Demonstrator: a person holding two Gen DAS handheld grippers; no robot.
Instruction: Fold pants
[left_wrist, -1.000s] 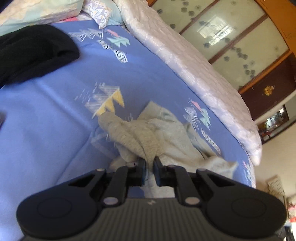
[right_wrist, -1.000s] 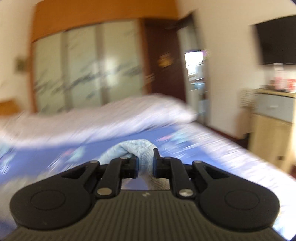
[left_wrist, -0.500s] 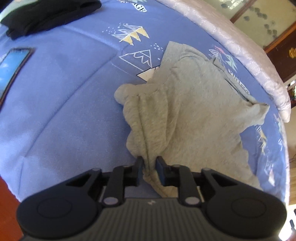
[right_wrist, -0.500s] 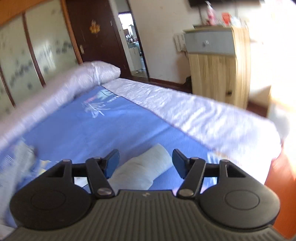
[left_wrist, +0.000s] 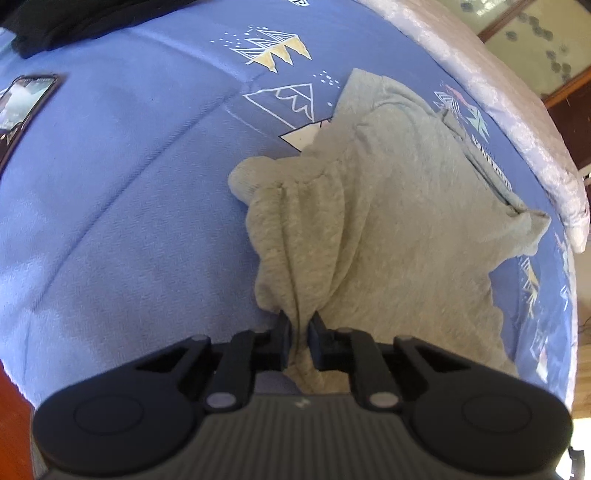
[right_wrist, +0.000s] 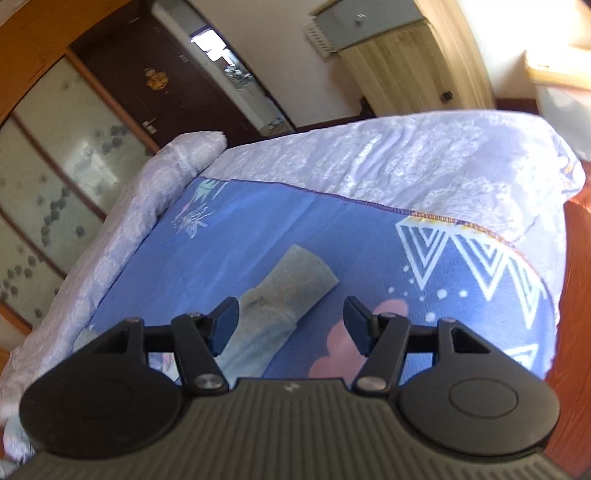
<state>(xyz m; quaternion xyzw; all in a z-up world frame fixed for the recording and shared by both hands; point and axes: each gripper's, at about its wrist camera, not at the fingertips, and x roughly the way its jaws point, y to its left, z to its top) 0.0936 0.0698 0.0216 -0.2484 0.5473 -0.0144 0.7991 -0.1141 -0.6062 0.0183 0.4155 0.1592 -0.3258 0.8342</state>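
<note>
- Two wrist views are showing a bed (left_wrist: 110, 184) dressed in a blue sheet (right_wrist: 280, 229) printed with mountains, with a white quilt (right_wrist: 424, 162) lying along its far edge and foot.
- Behind the bed, a wardrobe (right_wrist: 62, 147) with frosted panels, a dark door (right_wrist: 177, 81) and a wooden cabinet (right_wrist: 417, 70) are standing against the walls.
- Grey pants (left_wrist: 406, 221) are lying on the sheet near the bed's edge, bunched at the near end and spreading flatter toward the quilt, their long axis running away from the left gripper (left_wrist: 300, 334).
- Left fingers (left_wrist: 282, 341) are pinching a gathered fold of the pants between them.
- One pant leg (right_wrist: 291, 288) is lying flat on the sheet in the right view, pointing diagonally up and right, its cuff at the far end.
- Right gripper (right_wrist: 291, 325) is hovering just above that leg with its fingers (right_wrist: 225, 323) spread wide, gripping nothing.
- A phone (left_wrist: 22, 107) is lying on the sheet to the left, well apart from the pants, and a black garment (left_wrist: 81, 18) is lying beyond it.
</note>
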